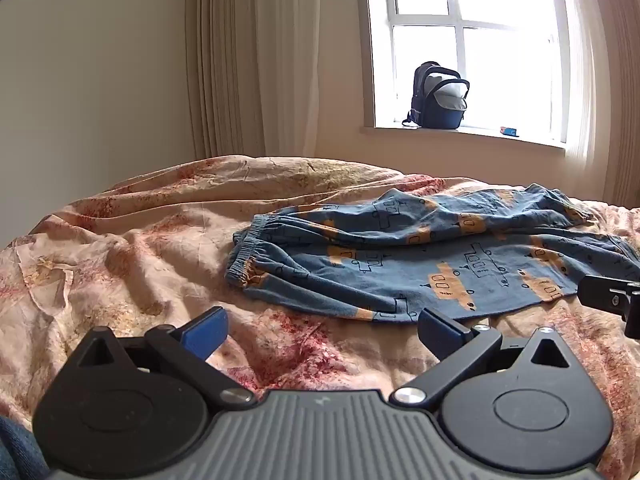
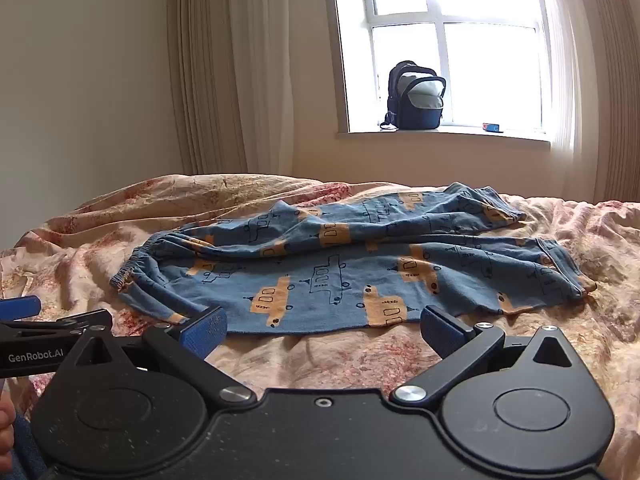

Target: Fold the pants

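Blue pants (image 1: 420, 256) (image 2: 340, 272) printed with orange vehicles lie spread flat on the bed, waistband to the left and both legs running right. My left gripper (image 1: 322, 330) hovers open over the bedspread just short of the pants' near edge, nothing between its blue pads. My right gripper (image 2: 322, 328) is also open and empty, its fingertips at the near hem of the pants. Part of the right gripper's body (image 1: 612, 300) pokes in at the right edge of the left wrist view, and the left gripper's side (image 2: 36, 332) shows at the left edge of the right wrist view.
The bed carries a wrinkled floral bedspread (image 1: 140, 248) (image 2: 520, 360). Behind it are beige curtains (image 1: 248, 60) and a bright window with a dark backpack (image 1: 438, 96) (image 2: 416, 96) on the sill. A person's hand (image 2: 6, 420) is at the lower left.
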